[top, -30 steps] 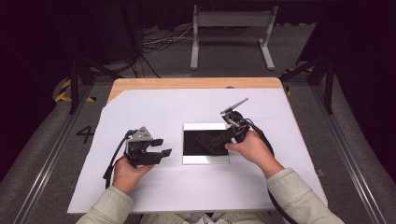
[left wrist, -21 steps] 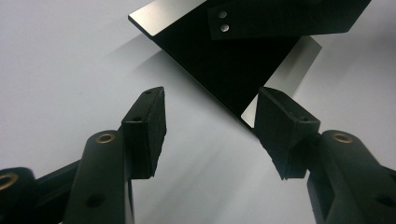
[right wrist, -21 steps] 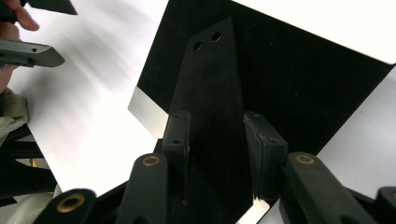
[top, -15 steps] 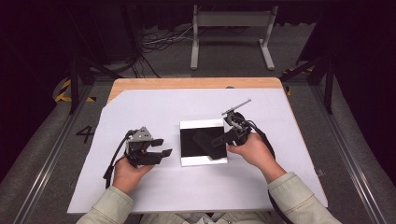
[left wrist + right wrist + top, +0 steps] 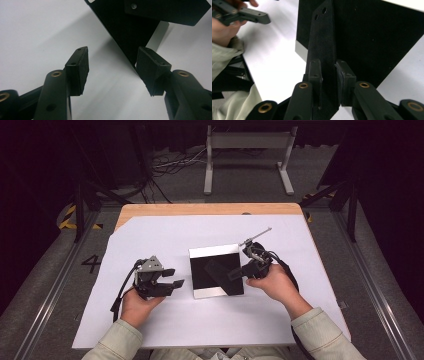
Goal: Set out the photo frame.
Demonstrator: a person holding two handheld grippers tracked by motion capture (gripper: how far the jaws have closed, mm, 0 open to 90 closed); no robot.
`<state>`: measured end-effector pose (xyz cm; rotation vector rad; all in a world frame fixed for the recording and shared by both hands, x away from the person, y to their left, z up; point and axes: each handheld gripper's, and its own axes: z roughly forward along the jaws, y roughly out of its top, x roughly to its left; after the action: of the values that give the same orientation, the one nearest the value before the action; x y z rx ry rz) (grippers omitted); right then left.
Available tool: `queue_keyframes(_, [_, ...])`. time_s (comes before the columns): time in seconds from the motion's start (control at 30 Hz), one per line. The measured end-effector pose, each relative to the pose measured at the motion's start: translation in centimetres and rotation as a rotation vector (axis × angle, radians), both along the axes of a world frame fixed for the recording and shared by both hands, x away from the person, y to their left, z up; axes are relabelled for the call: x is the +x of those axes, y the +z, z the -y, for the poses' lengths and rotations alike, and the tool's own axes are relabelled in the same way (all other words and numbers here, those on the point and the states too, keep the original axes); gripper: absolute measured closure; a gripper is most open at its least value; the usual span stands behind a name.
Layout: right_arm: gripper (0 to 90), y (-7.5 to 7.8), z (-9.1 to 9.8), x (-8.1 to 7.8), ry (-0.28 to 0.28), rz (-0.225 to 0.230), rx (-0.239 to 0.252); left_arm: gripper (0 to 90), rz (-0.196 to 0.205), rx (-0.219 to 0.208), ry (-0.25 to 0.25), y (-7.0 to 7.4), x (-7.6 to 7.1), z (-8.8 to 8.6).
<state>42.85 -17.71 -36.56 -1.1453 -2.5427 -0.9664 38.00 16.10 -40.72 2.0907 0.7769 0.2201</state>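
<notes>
A black square panel (image 5: 220, 256) with pale edges lies on the white sheet (image 5: 165, 240) at the table's middle. Across it runs a flat black strip (image 5: 215, 269) with two holes near its far end (image 5: 322, 37). My right gripper (image 5: 236, 273) (image 5: 328, 67) has just been closing, and its pads now press on the near end of the strip, over the panel (image 5: 372, 37). My left gripper (image 5: 172, 278) (image 5: 112, 57) rests left of the panel, open with nothing between its fingers. Just ahead of it are the panel's corner (image 5: 127, 32) and the strip (image 5: 165, 10).
The white sheet covers most of the wooden table (image 5: 210, 209). A thin rod (image 5: 256, 236) sticks out from the right gripper toward the far right. A metal stand (image 5: 250, 150) and cables (image 5: 170, 162) are on the floor beyond the table.
The right hand has shifted slightly over the panel, and the panel's outline has moved a little to the left. The left hand and its gripper have kept still.
</notes>
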Motion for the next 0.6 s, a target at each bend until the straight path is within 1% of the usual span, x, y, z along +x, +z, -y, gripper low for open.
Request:
queue_keyframes(0.13, [80.1, 0.3, 0.1, -0.5, 0.037, 0.010, 0.023, 44.0, 0.005, -0.001, 0.004, 0.0, 0.0, 0.0])
queue_keyframes(0.2, [82.0, 0.4, 0.2, -0.7, 0.055, 0.014, 0.042, 44.1, 0.008, -0.002, 0.004, 0.0, 0.0, -0.1])
queue_keyframes(0.23, [83.0, 0.5, 0.2, -0.8, 0.066, 0.016, 0.054, 44.1, 0.008, -0.004, 0.005, 0.0, 0.0, -0.1])
queue_keyframes(0.33, [86.1, 0.6, 0.4, -1.0, 0.093, -0.004, 0.115, 44.1, 0.010, -0.004, 0.007, 0.1, 0.0, -0.2])
queue_keyframes(0.43, [87.3, 0.9, 0.2, -1.4, 0.110, 0.004, 0.131, 44.1, 0.011, -0.007, 0.009, 0.1, 0.0, -0.2])
queue_keyframes(0.47, [87.8, 1.0, 0.1, -1.6, 0.118, 0.004, 0.139, 44.2, 0.018, -0.005, 0.011, 0.1, 0.0, -0.2])
queue_keyframes(0.5, [88.0, 1.1, 0.0, -1.7, 0.128, 0.006, 0.151, 44.1, 0.014, -0.009, 0.012, 0.2, -0.1, -0.3])
queue_keyframes(0.53, [88.1, 1.2, 0.0, -1.8, 0.141, 0.021, 0.155, 44.2, 0.014, -0.011, 0.014, 0.2, -0.1, -0.3])
queue_keyframes(0.6, [88.2, 1.4, 0.1, -2.0, 0.152, 0.031, 0.160, 44.1, 0.022, -0.010, 0.011, 0.2, 0.0, -0.4])
